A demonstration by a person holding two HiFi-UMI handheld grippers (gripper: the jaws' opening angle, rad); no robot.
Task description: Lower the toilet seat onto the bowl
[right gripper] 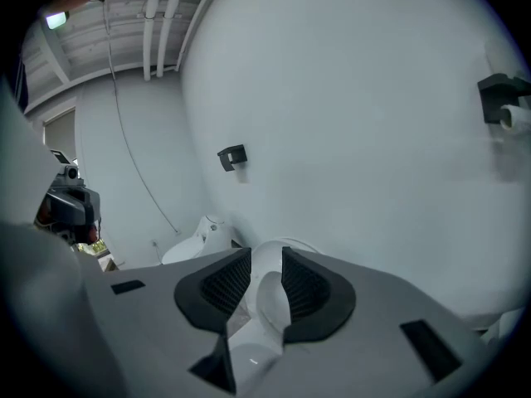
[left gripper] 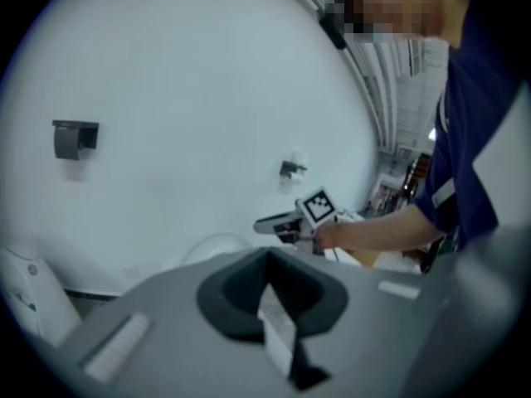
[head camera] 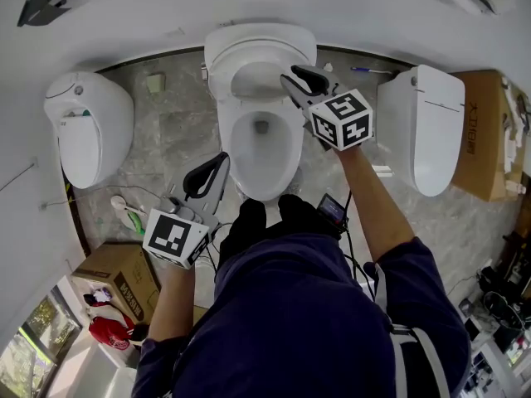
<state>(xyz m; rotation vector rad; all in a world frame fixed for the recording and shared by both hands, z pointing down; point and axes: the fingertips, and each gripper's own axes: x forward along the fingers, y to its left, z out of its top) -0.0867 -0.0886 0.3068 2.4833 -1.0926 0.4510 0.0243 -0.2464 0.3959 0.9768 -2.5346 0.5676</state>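
The white toilet (head camera: 264, 152) stands in the middle, straight ahead of the person's knees. Its seat (head camera: 249, 80) stands raised at the back, over the open bowl. My right gripper (head camera: 299, 80) is at the raised seat's right edge, fingers pointing at it. In the right gripper view its jaws (right gripper: 265, 259) stand apart, and the white toilet (right gripper: 270, 301) shows in the gap with no pad visibly pressing on it. My left gripper (head camera: 216, 168) hangs low by the bowl's front left, jaws together and holding nothing. The left gripper view (left gripper: 267, 264) faces the wall and the right gripper (left gripper: 286, 222).
Another white toilet (head camera: 87, 127) stands to the left and a closed one (head camera: 427, 127) to the right. Cardboard boxes sit at the lower left (head camera: 124, 276) and far right (head camera: 485, 123). Cables and a small device (head camera: 332, 210) lie on the marble floor near the person's feet.
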